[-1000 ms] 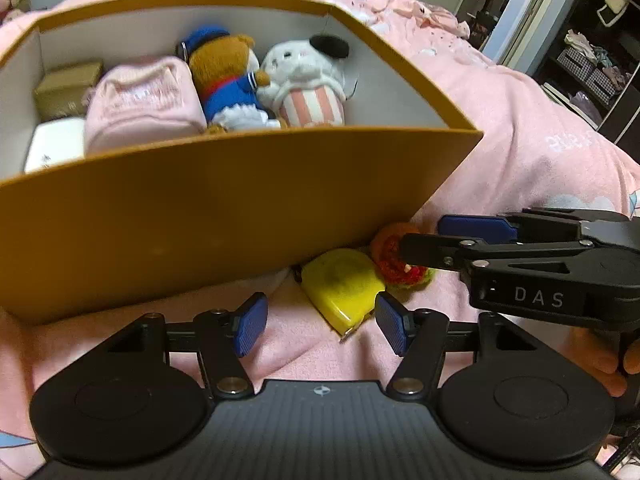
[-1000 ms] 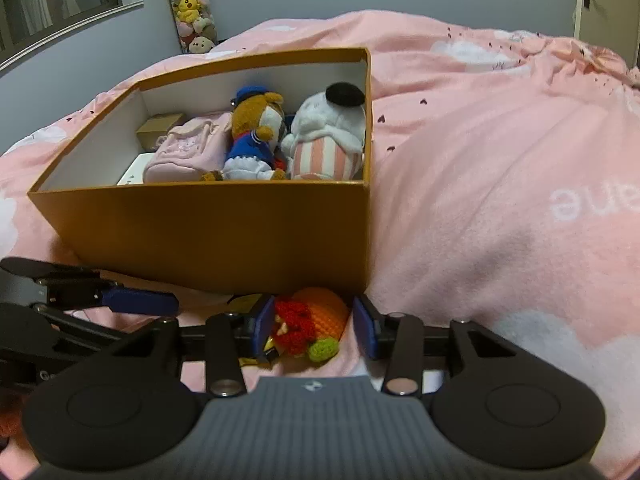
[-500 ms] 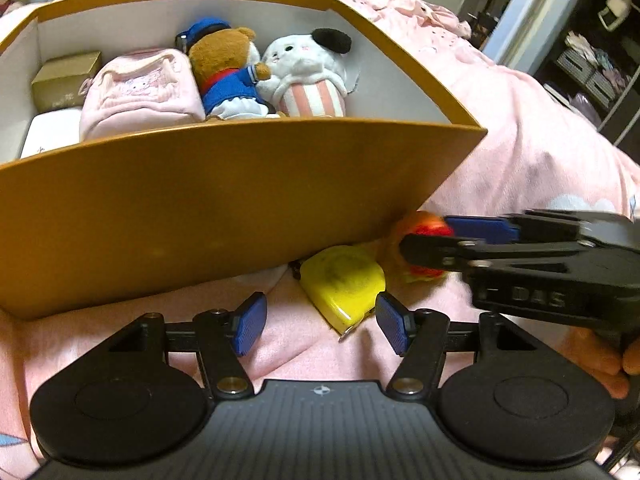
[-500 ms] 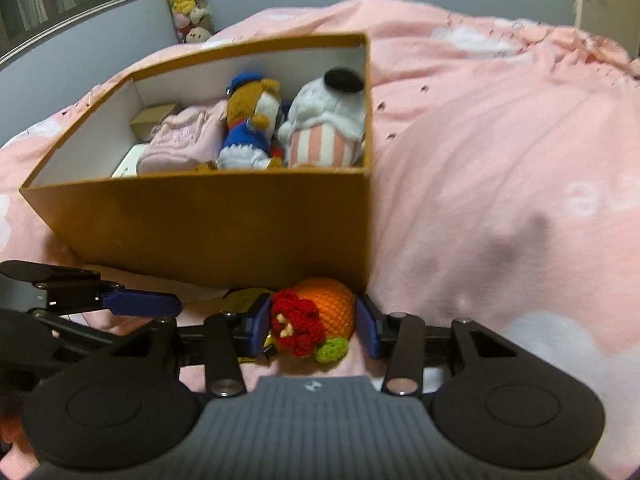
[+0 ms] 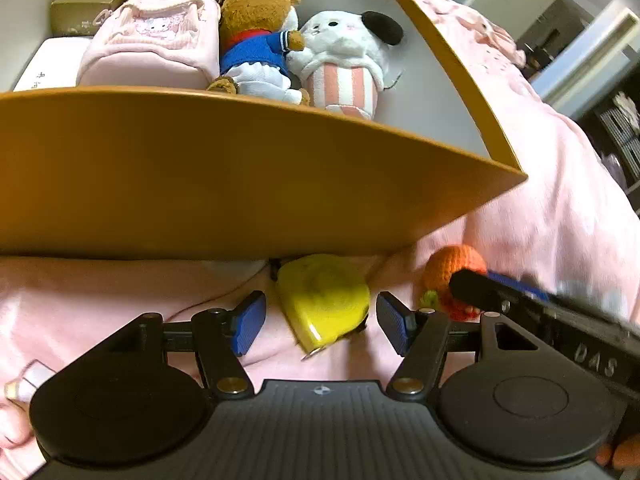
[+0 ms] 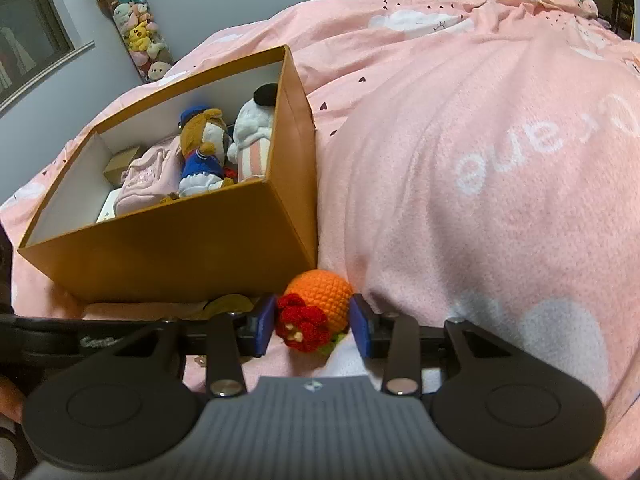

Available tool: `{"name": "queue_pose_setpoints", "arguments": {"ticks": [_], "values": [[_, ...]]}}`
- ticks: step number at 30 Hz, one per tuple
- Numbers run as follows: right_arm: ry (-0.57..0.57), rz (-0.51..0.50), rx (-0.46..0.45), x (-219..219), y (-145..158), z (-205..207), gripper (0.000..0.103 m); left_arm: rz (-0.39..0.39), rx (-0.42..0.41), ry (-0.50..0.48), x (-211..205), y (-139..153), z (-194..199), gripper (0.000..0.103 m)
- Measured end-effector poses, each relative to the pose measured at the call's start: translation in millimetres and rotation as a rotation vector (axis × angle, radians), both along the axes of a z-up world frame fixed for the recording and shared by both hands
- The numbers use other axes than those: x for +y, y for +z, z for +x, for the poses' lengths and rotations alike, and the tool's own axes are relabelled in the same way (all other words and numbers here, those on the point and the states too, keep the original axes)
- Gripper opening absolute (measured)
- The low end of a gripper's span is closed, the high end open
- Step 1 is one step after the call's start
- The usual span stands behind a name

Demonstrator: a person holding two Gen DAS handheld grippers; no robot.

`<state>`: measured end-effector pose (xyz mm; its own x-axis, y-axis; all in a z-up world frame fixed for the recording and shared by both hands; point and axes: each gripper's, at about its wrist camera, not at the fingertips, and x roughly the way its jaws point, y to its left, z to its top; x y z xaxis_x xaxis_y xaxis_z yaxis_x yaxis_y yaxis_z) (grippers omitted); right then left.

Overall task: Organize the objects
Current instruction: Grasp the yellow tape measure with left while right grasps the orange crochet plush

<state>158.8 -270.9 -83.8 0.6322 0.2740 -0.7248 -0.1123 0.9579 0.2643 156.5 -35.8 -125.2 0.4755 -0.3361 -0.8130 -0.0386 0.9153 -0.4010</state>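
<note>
Landmark: the orange box sits on the pink bedspread; everything below is placed against it.
Inside the box, from its left wall: a small tan carton in the far corner, a white flat case in front of it, then a pink pouch, a brown bear in a blue sailor suit, and a white seal plush in a striped tub nearest the right wall.
My left gripper: low in front of the box's near wall, jaws apart, one blue pad either side of the yellow tape measure and neither touching it.
Yellow tape measure: on the bedspread, its far end tucked under the box's bottom edge.
My right gripper: at the box's near right corner, jaws clamped on the orange crochet toy, both blue pads pressed to its sides.
Orange crochet toy: just outside the box's near right corner, red flower part facing me; whether it rests on the bedspread I cannot tell.
Beyond the box: a column of small plush toys against the grey wall.
</note>
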Motion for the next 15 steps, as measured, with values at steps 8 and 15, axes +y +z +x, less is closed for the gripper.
{"name": "queue_pose_setpoints", "arguments": {"ticks": [8, 15], "values": [[-0.022, 0.061, 0.020, -7.3, -4.5, 4.9, 0.041, 0.060, 0.023, 0.026, -19.7, -7.6, 13.3, 0.073], [-0.018, 0.051, 0.019, -5.9, -5.3, 5.3, 0.041, 0.085, 0.008, -0.003, -20.2, -6.7, 10.3, 0.063]]}}
